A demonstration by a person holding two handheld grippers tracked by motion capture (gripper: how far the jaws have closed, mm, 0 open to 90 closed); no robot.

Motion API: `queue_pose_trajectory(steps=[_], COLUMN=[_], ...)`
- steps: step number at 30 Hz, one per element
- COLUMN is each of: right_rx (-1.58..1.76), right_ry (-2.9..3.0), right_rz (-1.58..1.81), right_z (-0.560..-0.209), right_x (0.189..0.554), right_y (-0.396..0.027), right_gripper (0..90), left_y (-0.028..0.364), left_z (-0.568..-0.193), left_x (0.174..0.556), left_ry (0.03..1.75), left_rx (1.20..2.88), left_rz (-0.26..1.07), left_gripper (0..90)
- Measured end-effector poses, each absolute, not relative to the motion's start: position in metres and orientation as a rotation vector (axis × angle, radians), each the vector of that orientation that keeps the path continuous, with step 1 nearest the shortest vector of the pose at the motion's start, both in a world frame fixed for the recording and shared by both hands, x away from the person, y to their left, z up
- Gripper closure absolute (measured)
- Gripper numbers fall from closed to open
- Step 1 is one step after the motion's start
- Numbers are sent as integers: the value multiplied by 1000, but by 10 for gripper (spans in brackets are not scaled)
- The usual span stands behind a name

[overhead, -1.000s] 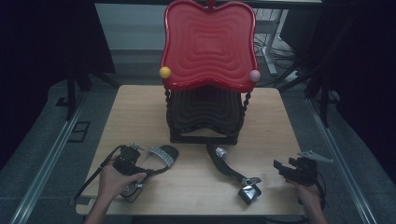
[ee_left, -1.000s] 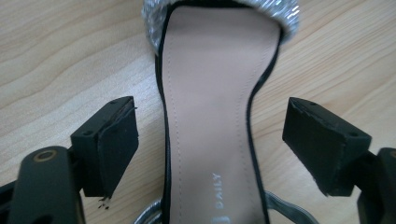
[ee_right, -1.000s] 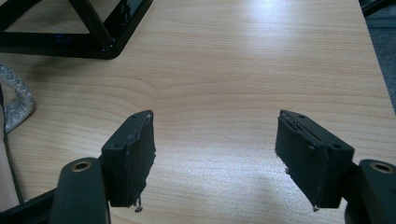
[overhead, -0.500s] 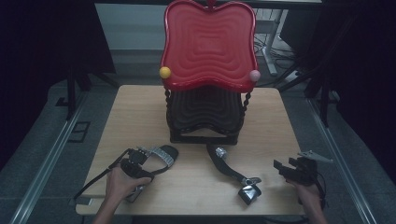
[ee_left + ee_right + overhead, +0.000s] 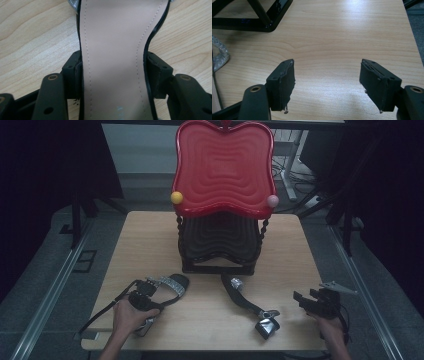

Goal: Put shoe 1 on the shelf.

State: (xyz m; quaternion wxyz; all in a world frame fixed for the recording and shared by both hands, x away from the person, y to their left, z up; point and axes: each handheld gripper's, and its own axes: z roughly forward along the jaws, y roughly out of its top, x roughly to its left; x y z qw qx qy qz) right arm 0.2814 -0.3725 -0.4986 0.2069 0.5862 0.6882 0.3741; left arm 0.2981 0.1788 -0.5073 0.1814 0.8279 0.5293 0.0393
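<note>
sandal (image 5: 165, 287) in the lower left of the high view is the thing in hand: a black shoe with a silvery strap, lying flat on the wooden table (image 5: 150, 235) just in front of the rack. going from the biggest thing down: the table takes up the middle of the high view; at its far side stands a two-tier shoe rack (image 5: 222, 175), its red wavy shelf tilted up above a black one, with a yellow knob (image 5: 176, 197) and a pink knob (image 5: 272, 200) at the corners. a second sandal (image 5: 250, 307) lies in the lower middle, well apart from the first.

left gripper (image 5: 112, 75) straddles the pale insole of the sandal (image 5: 112, 50), one black pad at each edge of the sole. its jaws have just been closing, and the pads now sit against the sole's edges, so it reads as grasping the shoe at the waist. right gripper (image 5: 327, 80) hangs released over bare wood at the lower right, jaws wide, nothing between them.

to do this step well, the squeeze should probably finish until both pads bear evenly on the sole's rim, not on the soft insole. a lift straight up, keeping the shoe level, would likely stop it from pivoting, since the toe end is the heavier-looking part.
</note>
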Motion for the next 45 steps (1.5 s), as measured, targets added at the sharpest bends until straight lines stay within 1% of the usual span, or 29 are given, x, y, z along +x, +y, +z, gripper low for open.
queue_pose_trajectory(steps=[5, 7, 20, 32, 45], right_rx=[1639, 1637, 1648, 1651, 1653], right_ry=[1908, 1907, 1894, 1888, 1887], right_rz=[1046, 1048, 1058, 1061, 1054], right_z=[-498, -498, -497, -497, -498], right_x=[282, 282, 281, 281, 281], right_y=[-373, -373, -374, -376, -377], right_gripper=[285, 285, 285, 285, 285], left_y=[196, 198, 235, 271, 288], left_z=[-495, -493, -462, -446, -430], left_x=[296, 296, 292, 290, 292], left_ry=[1462, 1456, 1389, 1376, 1365], left_rx=[2245, 2230, 1998, 1783, 1692], left_rz=[6, -3, -100, -104, -84], left_gripper=[409, 410, 411, 411, 412])
